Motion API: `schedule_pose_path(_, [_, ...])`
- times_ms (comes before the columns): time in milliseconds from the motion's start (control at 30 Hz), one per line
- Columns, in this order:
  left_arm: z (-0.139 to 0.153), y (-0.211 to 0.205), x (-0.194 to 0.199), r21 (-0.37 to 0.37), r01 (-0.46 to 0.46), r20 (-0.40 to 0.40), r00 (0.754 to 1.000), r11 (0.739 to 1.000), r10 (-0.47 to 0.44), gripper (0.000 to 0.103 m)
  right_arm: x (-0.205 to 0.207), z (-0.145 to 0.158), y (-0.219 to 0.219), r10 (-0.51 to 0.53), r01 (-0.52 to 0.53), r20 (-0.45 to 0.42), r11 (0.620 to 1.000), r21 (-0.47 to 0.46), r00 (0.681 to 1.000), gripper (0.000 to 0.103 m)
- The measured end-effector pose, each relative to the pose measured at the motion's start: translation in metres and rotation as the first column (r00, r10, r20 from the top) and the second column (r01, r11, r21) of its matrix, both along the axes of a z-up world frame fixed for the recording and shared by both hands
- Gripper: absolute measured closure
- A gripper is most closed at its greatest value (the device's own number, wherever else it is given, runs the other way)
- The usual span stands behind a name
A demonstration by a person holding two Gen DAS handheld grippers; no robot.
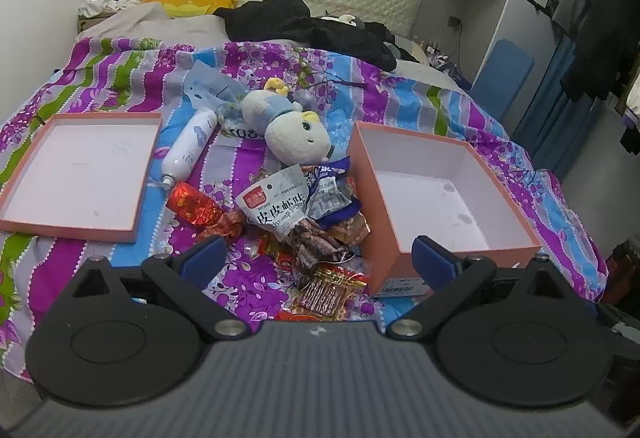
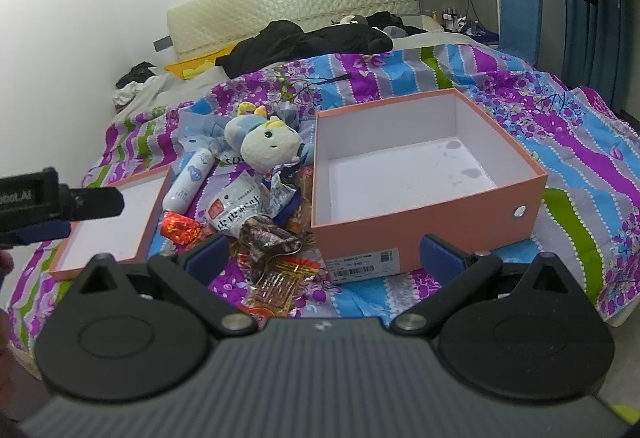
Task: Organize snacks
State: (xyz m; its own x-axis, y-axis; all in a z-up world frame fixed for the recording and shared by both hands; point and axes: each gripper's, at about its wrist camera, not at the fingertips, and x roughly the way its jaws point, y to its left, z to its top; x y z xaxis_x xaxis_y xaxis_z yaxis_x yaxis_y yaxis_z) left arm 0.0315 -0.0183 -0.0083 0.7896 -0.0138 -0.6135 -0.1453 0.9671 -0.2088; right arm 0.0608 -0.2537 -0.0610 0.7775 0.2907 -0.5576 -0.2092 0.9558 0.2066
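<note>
A pile of snack packets (image 1: 304,222) lies on the bed between a shallow orange box lid (image 1: 80,173) and a deep, empty orange box (image 1: 436,197). The pile holds a white shrimp-snack bag (image 1: 276,203), a red foil packet (image 1: 194,205) and a clear pack of brown sticks (image 1: 328,292). My left gripper (image 1: 320,262) is open and empty just in front of the pile. My right gripper (image 2: 324,256) is open and empty, before the box (image 2: 420,173) and the pile (image 2: 256,222). The left gripper also shows at the left edge of the right wrist view (image 2: 48,205).
A plush toy (image 1: 292,129) and a white spray bottle (image 1: 190,145) lie behind the snacks on the striped floral bedspread (image 1: 256,302). Black clothes (image 1: 304,25) lie near the headboard. A wardrobe and hanging clothes (image 1: 600,21) stand to the right of the bed.
</note>
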Motion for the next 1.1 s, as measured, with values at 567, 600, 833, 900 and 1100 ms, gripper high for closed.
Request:
schedule_pose_path(567, [-0.010,0.025,-0.006,-0.028,0.035,-0.011,0.999,0.999,-0.035,0.002,-0.006,0.000,0.021,-0.004,0.004,-0.011,1.000,-0.031,1.000,0.000])
schedule_pose_path(600, [-0.011,0.026,-0.006,-0.033,0.044,-0.014,0.999,0.998,-0.045,0.002,-0.007,-0.001,0.022,0.000,0.000,-0.013,1.000,-0.030,1.000,0.000])
schedule_pose_path(833, [-0.022,0.027,0.000,-0.028,0.069,-0.022,0.997,0.997,-0.070,0.002,-0.008,-0.014,0.027,-0.028,0.027,-0.040,0.999,-0.038,0.999,0.000])
schedule_pose_path(900, [-0.028,0.027,0.003,-0.022,0.081,-0.030,0.996,0.996,-0.081,0.002,-0.008,-0.022,0.027,-0.030,0.027,-0.053,0.999,-0.044,0.998,0.000])
schedule_pose_path(1100, [-0.056,0.026,0.021,-0.030,0.065,-0.068,0.995,0.997,-0.067,0.002,-0.001,-0.055,0.023,-0.042,0.038,-0.092,0.998,-0.044,0.995,0.006])
